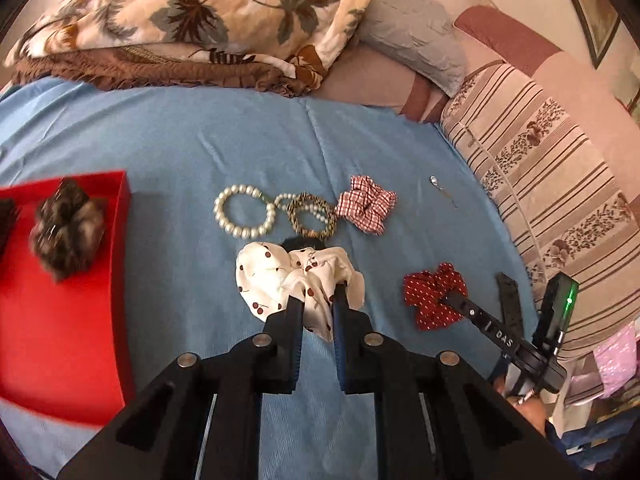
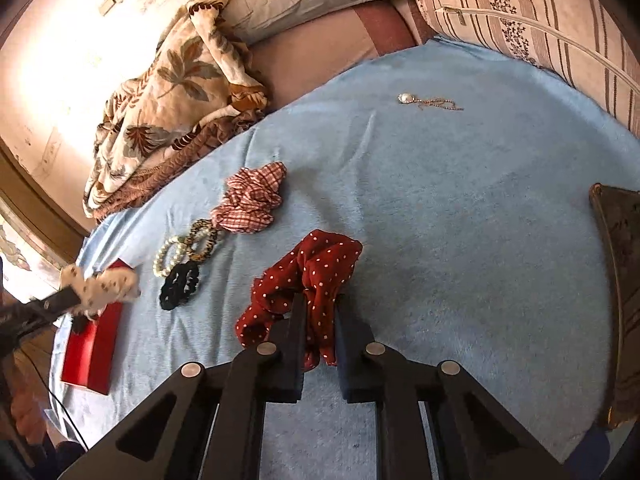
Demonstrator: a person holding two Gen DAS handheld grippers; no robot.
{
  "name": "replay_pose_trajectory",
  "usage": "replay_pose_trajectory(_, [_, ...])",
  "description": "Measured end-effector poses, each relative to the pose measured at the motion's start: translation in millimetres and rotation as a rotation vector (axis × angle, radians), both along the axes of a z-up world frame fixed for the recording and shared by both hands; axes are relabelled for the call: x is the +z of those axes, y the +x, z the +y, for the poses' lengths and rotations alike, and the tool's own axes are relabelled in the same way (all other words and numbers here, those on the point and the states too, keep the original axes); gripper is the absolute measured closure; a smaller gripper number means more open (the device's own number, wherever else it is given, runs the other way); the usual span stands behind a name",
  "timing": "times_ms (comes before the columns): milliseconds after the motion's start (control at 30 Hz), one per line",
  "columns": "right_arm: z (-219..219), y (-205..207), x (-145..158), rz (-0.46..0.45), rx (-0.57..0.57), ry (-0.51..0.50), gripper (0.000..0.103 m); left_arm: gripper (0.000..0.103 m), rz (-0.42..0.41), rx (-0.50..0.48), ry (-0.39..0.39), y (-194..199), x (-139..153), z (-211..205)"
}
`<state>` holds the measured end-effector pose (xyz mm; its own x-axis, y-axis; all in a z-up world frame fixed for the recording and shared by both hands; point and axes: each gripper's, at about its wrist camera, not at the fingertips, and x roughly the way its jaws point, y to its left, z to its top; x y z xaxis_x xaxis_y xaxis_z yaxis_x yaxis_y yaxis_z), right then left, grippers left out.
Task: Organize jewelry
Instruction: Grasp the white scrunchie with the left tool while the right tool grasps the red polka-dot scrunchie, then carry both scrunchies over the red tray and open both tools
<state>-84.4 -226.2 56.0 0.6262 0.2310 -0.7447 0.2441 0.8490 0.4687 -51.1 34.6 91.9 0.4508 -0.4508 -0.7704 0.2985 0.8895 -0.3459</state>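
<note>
My left gripper (image 1: 318, 300) is shut on a white cherry-print scrunchie (image 1: 280, 276), held above the blue blanket. My right gripper (image 2: 320, 308) is shut on a red polka-dot scrunchie (image 2: 304, 276), which also shows in the left wrist view (image 1: 432, 296). A red tray (image 1: 80, 320) at the left holds a brown furry scrunchie (image 1: 66, 228). On the blanket lie a pearl bracelet (image 1: 244, 212), a leopard-print hair tie (image 1: 312, 220), a red checked scrunchie (image 1: 366, 204), a black scrunchie (image 2: 180, 284) and a pearl pendant (image 2: 408, 99).
A leaf-print quilt (image 1: 192, 20) and a grey pillow (image 1: 416, 40) lie at the back. A striped floral pillow (image 1: 560, 184) lies at the right. A dark brown box (image 2: 620, 280) sits at the right edge of the right wrist view.
</note>
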Motion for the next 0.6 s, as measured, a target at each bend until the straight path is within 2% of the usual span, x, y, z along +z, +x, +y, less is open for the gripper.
replay_pose_trajectory(200, [7, -17, 24, -0.039, 0.004, 0.001, 0.090, 0.090, -0.033, 0.049, -0.003, -29, 12, 28])
replay_pose_trajectory(300, [13, -21, 38, -0.052, 0.022, 0.008, 0.090, 0.090, -0.058, 0.104, 0.005, -38, 18, 54])
replay_pose_trajectory(433, [39, -17, 59, -0.074, 0.088, 0.030, 0.090, 0.090, -0.075, 0.236, 0.059, -48, 20, 104])
replay_pose_trajectory(600, [101, -2, 82, -0.100, 0.240, 0.042, 0.090, 0.090, -0.056, 0.428, 0.102, -56, 14, 179])
